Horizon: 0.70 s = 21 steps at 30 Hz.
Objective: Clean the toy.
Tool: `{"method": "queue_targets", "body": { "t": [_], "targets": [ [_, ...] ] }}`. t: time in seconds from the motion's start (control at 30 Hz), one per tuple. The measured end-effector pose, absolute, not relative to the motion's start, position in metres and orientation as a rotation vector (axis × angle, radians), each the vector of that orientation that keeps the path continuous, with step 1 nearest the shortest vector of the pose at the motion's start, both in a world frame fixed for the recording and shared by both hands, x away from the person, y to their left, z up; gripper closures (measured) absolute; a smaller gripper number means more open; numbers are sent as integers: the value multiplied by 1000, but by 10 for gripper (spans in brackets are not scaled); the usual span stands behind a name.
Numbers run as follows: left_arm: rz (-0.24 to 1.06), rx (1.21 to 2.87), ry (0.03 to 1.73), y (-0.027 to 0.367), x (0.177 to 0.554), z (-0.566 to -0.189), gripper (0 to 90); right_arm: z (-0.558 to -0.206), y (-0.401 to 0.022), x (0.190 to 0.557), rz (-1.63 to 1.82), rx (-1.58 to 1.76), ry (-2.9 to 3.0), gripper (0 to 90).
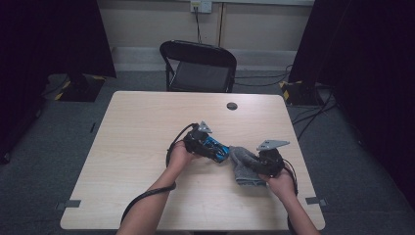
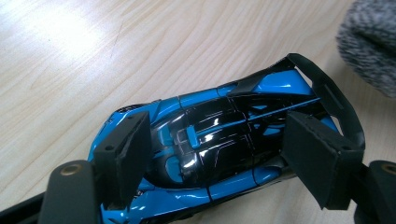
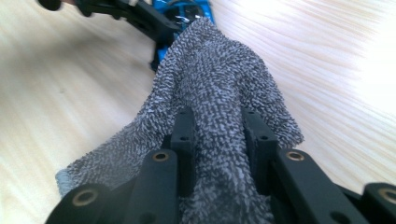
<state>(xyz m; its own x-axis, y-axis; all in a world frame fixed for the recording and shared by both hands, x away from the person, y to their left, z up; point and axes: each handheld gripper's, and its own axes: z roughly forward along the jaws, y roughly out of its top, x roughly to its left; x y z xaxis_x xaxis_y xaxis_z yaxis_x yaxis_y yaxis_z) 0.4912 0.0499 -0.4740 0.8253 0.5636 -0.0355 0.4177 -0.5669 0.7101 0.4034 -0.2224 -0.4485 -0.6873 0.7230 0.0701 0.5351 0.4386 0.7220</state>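
The high view looks forward and down over the whole worktop (image 1: 147,127) from the near side. Each gripper view rides close, looking along its own fingers (image 2: 126,154). All three share the blue car (image 1: 216,148) and grey cloth (image 3: 215,93).

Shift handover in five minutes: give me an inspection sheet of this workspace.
Surface: light wood table, bare apart from the work; a dark round cap near the far edge.
Job's things: blue and black toy car; grey cloth, its tip at the car.
Clutter: nothing seen.
Grippers: left gripper clamps the car across its body; right gripper is pinched shut on the cloth.
Cables: one trails from each gripper; more lie on the floor at right.
Surroundings: black folding chair behind the table, grey carpet, dark curtains either side.
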Motion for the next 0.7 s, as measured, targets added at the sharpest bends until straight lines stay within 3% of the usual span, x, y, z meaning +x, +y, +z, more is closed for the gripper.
{"method": "queue_targets", "body": {
  "t": [0.7],
  "targets": [
    [245, 2253, 694, 49, 490, -474, 262, -473, -224, 426, 954, 1210, 2411, 695]
  ]
}}
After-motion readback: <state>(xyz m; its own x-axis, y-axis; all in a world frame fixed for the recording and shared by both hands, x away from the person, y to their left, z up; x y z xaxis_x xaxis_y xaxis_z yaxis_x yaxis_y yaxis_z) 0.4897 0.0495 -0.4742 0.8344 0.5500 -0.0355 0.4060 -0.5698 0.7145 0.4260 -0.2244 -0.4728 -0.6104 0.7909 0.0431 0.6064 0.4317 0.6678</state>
